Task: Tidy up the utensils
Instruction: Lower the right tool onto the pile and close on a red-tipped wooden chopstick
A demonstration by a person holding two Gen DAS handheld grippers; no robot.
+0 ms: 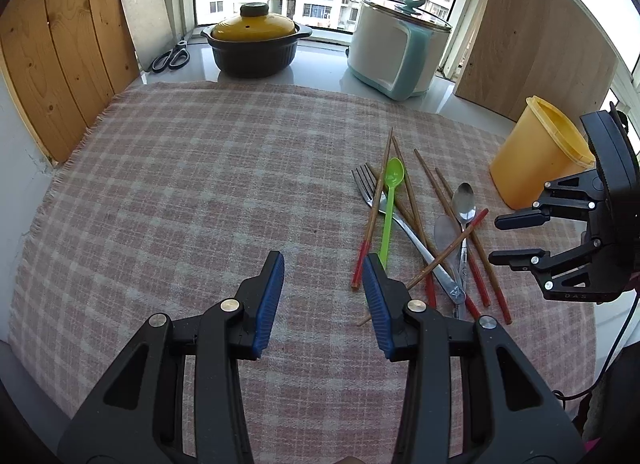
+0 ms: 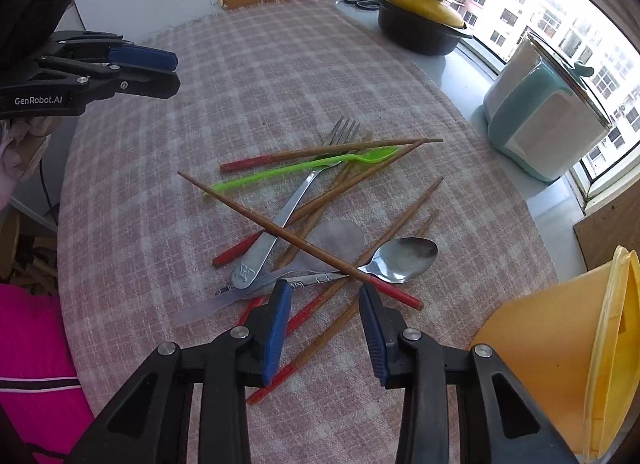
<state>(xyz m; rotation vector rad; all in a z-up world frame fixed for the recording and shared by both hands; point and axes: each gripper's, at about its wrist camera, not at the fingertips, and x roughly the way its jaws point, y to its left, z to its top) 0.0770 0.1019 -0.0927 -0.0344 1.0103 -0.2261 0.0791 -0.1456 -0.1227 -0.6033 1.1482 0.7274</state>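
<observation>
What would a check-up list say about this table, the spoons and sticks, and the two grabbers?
Surface: checked cloth covers the table.
Job's things: chopsticks, fork, green spoon, metal spoon and a flat grey utensil lie crossed in one heap; yellow cup stands upright beside it.
Clutter: scissors, cutting board, lidded pot, white-teal cooker.
Grippers: left hand-held gripper open, empty; right hand-held gripper open, over the heap's near end.
Cables: black cable at the table's edge.
Surroundings: window, wooden panels.
</observation>
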